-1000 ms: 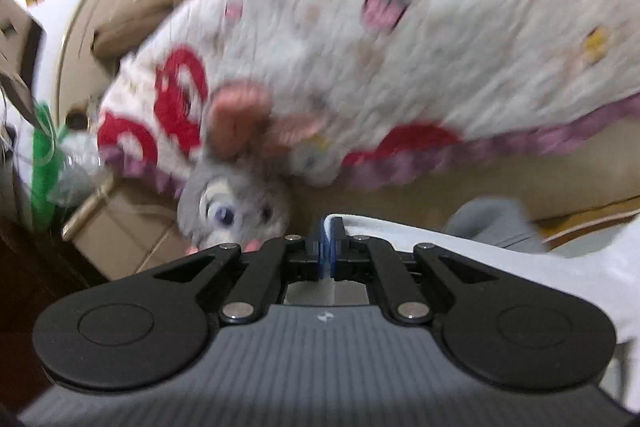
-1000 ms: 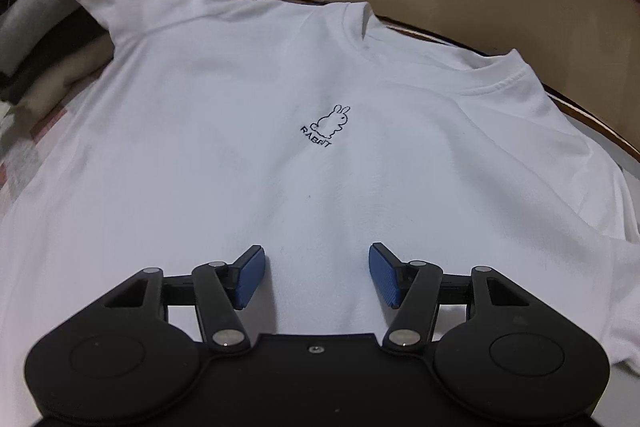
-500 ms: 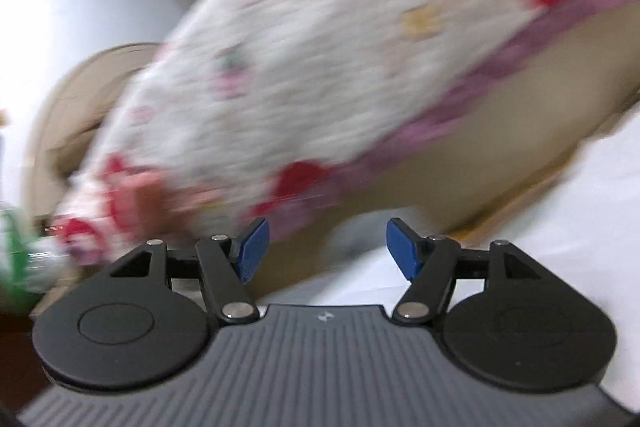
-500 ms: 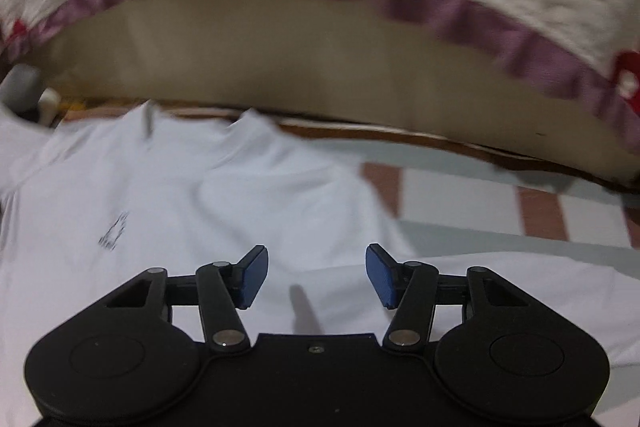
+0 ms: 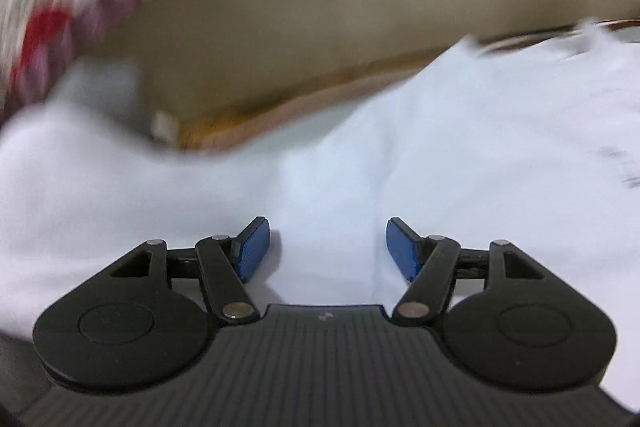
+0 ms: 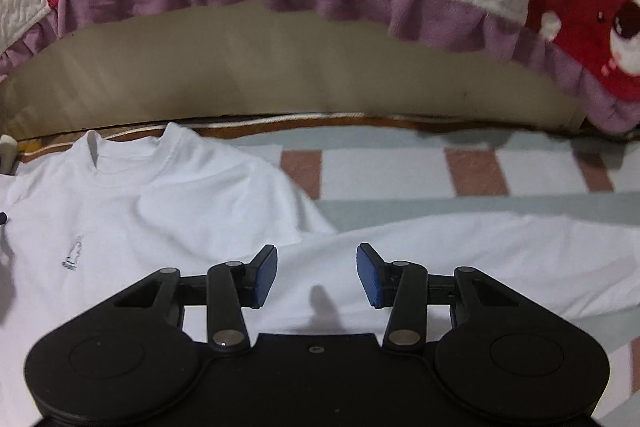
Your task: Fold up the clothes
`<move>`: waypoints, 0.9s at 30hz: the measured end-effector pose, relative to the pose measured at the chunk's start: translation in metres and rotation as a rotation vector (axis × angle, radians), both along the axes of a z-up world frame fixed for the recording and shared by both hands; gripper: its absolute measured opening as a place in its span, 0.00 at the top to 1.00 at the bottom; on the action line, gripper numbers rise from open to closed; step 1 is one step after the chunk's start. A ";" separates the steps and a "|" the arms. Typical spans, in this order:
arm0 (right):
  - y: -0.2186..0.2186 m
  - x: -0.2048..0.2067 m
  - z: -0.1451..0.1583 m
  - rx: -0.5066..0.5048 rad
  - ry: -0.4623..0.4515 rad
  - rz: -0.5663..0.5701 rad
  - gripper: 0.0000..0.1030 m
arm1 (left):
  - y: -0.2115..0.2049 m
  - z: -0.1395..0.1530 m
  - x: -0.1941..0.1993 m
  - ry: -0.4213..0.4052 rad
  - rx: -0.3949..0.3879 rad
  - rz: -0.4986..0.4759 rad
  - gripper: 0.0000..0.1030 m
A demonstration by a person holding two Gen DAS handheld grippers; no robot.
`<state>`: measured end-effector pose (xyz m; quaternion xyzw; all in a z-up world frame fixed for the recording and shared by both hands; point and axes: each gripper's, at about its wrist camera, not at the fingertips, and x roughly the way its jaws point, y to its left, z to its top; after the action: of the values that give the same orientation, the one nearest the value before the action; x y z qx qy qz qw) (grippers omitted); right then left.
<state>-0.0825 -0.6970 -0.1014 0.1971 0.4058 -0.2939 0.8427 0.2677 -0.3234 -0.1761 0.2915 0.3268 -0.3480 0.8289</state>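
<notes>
Checked sheet (image 6: 400, 163) under white shirt (image 6: 160, 211)

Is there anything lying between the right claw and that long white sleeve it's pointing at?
Nothing visible. The right claw is open just above the sleeve of the white shirt, with only bare fabric between its pads.

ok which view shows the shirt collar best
The right wrist view: the collar of the white shirt is sharp and fully in frame. The left wrist view is motion-blurred, showing only smeared white fabric, no clear collar.
</notes>
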 end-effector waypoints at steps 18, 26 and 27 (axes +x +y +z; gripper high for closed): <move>-0.038 0.058 -0.021 -0.005 0.133 0.311 0.53 | -0.170 0.033 -0.081 0.164 -0.347 -0.523 0.32; -0.060 0.061 -0.013 0.153 0.059 0.220 0.52 | -0.257 -0.023 -0.092 0.346 -0.261 -0.543 0.28; -0.055 0.068 -0.014 0.137 0.078 0.244 0.51 | -0.260 -0.029 -0.098 0.297 -0.241 -0.568 0.28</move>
<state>-0.0144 -0.7525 -0.1153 0.1919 0.4781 -0.1684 0.8404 0.1692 -0.5832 -0.2050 0.2170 0.3060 -0.6399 0.6707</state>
